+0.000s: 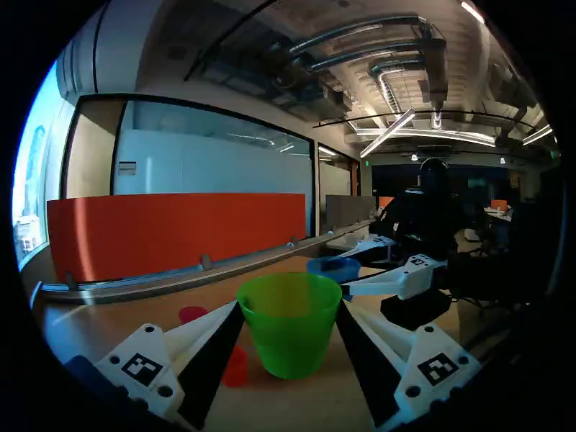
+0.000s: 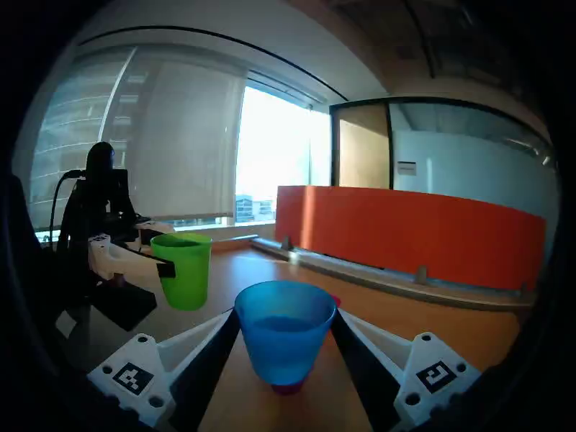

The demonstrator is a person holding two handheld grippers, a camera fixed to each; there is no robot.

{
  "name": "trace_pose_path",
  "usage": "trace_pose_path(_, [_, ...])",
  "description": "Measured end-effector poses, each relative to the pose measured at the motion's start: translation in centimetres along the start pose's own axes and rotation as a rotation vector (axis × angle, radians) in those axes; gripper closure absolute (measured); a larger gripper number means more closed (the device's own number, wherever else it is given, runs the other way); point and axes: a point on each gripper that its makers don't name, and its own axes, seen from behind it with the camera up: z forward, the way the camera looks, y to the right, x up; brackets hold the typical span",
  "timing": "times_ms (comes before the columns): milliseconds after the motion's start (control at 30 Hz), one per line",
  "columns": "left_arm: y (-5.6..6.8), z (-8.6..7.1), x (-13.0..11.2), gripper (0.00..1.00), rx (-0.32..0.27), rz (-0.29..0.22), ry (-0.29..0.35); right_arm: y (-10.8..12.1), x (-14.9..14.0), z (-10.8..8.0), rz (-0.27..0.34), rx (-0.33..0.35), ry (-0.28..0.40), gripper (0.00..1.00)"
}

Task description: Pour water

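Over desk, left gripper pinching green cup, right gripper blue cup of water.

No text can be read; the small wall sign is too blurred.

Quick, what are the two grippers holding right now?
Left gripper: shut on the green cup.
Right gripper: shut on the blue cup.

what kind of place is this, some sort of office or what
Most likely an open-plan office. Exposed ducts and strip lights run overhead, a long wooden desk has an orange divider panel along its back, and there is a big window with blinds beside it.
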Motion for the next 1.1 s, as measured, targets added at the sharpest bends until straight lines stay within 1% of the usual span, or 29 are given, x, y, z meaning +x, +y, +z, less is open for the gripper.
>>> trace_pose_path(300, [-0.2,0.3,-0.7,0.13,-0.010,0.002,-0.020,0.5,0.3,0.0,-0.012,-0.003,-0.002,0.09])
trace_pose_path(400, [-0.3,0.3,-1.0,0.13,-0.013,0.014,-0.033,0.7,0.5,0.2,-0.027,-0.005,-0.005,0.09])
trace_pose_path(500, [-0.2,0.3,-1.3,0.13,-0.020,0.026,-0.039,0.8,0.9,0.4,-0.051,-0.002,-0.004,0.09])
trace_pose_path(700, [0.1,0.6,-1.9,0.13,-0.040,0.030,-0.052,0.7,1.7,0.8,-0.104,0.015,0.002,0.09])
trace_pose_path(1100, [0.1,0.9,-2.6,0.13,-0.055,0.010,-0.061,0.7,3.3,1.6,-0.225,0.050,0.014,0.09])
